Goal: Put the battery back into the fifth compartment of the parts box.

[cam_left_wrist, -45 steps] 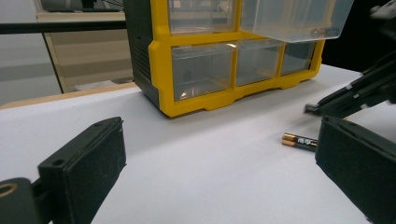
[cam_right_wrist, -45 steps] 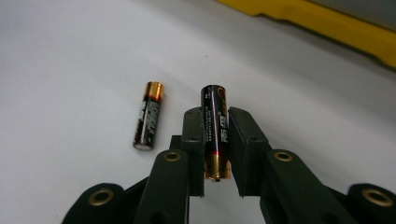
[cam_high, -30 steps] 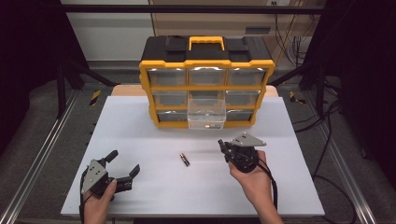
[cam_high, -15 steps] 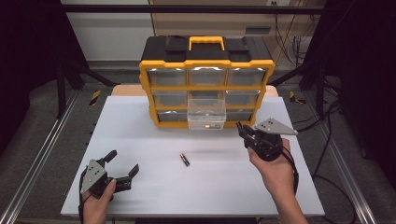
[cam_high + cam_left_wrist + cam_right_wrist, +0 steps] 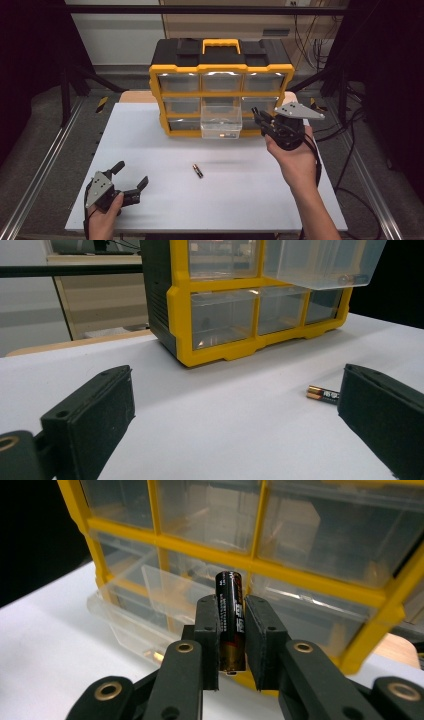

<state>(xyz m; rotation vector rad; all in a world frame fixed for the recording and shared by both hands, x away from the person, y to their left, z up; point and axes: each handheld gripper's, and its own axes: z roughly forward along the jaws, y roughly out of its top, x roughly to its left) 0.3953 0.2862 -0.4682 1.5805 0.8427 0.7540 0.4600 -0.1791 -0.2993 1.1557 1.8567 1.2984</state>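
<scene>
My right gripper (image 5: 231, 615) is shut on a black and gold battery (image 5: 230, 611) that stands upright between its pads. In the high view this gripper (image 5: 257, 116) hangs above the table, just right of the pulled-out clear drawer (image 5: 221, 129) in the bottom row of the yellow and black organizer (image 5: 220, 70). A second battery (image 5: 198, 171) lies on the white tabletop (image 5: 235, 200) in the middle. My left gripper (image 5: 131, 176) rests open near the front left; its jaws frame that loose battery (image 5: 322, 394) at the right.
The organizer holds several clear drawers, and the open drawer (image 5: 145, 605) juts out over the table. Metal frame rails (image 5: 45, 155) run along both sides of the table. Cables (image 5: 350, 150) trail at the right.
My right gripper has risen and moved right and toward the organizer, carrying its battery up beside the open drawer. The left gripper and the loose battery have stayed put.
</scene>
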